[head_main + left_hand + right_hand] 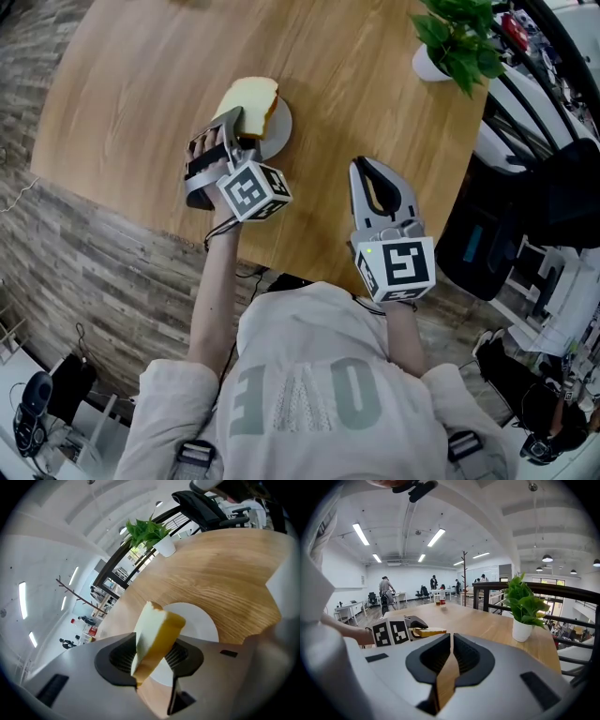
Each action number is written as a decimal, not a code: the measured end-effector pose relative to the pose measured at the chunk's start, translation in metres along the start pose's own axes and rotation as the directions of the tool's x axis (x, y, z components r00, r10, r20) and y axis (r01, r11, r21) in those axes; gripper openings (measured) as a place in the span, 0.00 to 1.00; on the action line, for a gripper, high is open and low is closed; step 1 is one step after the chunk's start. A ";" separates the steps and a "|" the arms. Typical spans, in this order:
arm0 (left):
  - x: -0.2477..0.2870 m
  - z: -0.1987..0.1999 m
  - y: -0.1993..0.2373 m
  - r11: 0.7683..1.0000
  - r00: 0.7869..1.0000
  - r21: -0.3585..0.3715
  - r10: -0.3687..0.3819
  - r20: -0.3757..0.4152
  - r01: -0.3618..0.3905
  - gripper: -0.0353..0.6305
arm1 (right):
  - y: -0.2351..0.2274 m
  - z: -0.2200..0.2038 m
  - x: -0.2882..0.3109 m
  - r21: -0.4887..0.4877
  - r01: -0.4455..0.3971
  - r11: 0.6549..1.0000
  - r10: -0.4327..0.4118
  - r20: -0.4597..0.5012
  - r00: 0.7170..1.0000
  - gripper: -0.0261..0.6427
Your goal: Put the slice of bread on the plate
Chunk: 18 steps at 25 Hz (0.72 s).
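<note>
The slice of bread, pale with a yellow crust, lies tilted over the small white plate on the round wooden table. My left gripper is at the slice's near edge. In the left gripper view the bread stands on edge between the dark pads, which touch it on both sides, with the plate right beneath. My right gripper hovers over the table's near edge to the right, its jaws shut with nothing between them. From there the bread shows at the left.
A potted green plant in a white pot stands at the table's far right edge. A black office chair is to the right of the table. Wood-look flooring surrounds the table at the left.
</note>
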<state>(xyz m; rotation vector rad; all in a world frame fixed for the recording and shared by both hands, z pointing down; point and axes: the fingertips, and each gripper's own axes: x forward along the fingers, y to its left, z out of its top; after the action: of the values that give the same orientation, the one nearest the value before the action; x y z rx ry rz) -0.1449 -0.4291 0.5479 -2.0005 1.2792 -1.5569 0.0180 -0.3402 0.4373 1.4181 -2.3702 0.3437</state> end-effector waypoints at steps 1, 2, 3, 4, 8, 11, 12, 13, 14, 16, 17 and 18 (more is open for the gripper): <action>0.000 0.000 -0.004 0.999 1.000 -0.016 -0.031 -0.001 0.031 0.30 | 0.001 -0.001 -0.001 0.003 -0.003 1.000 0.003 0.000 1.000 0.09; 0.000 0.000 -0.009 0.997 0.998 -0.037 -0.068 0.001 0.068 0.35 | 0.001 -0.001 -0.002 0.005 -0.006 1.000 0.006 -0.001 1.000 0.09; 0.001 0.001 -0.013 0.993 0.995 -0.059 -0.102 0.006 0.103 0.40 | 0.002 -0.002 -0.003 0.006 -0.009 1.000 0.009 -0.001 1.000 0.09; 0.001 0.002 -0.017 0.989 0.992 -0.072 -0.126 0.013 0.127 0.47 | 0.003 -0.002 -0.004 0.006 -0.010 1.000 0.010 -0.001 1.000 0.09; -0.004 0.006 -0.023 0.988 0.989 -0.052 -0.144 0.026 0.145 0.57 | 0.005 -0.002 -0.008 0.004 -0.016 1.000 0.016 0.006 1.000 0.09; -0.011 0.007 -0.029 0.985 0.988 -0.070 -0.154 0.033 0.156 0.59 | 0.005 -0.002 -0.011 0.004 -0.018 1.000 0.018 0.009 1.000 0.09; -0.014 0.006 -0.030 0.985 0.987 -0.076 -0.155 0.034 0.157 0.60 | 0.005 -0.001 -0.012 0.002 -0.018 1.000 0.018 0.011 1.000 0.09; -0.016 0.006 -0.031 0.984 0.987 -0.083 -0.153 0.037 0.156 0.61 | 0.005 0.000 -0.013 0.001 -0.015 1.000 0.015 0.016 1.000 0.09; -0.019 0.006 -0.031 0.983 0.988 -0.097 -0.150 0.044 0.154 0.62 | 0.005 0.002 -0.014 0.001 -0.009 1.000 0.009 0.024 1.000 0.09; -0.026 0.007 -0.029 0.979 0.989 -0.142 -0.137 0.064 0.144 0.65 | 0.005 0.006 -0.017 -0.003 0.000 1.000 0.000 0.042 0.999 0.09; -0.030 0.008 -0.026 0.977 0.989 -0.163 -0.126 0.074 0.136 0.67 | 0.005 0.009 -0.018 -0.007 0.001 1.000 -0.001 0.050 0.999 0.09; -0.034 0.009 -0.022 0.975 0.990 -0.182 -0.113 0.082 0.127 0.68 | 0.007 0.011 -0.019 -0.010 0.000 1.000 0.000 0.057 0.998 0.09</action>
<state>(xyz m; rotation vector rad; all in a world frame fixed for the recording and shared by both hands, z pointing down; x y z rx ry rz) -0.1270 -0.3924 0.5383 -2.2667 1.3431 -1.4488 0.0183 -0.3259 0.4191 1.4419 -2.4137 0.2939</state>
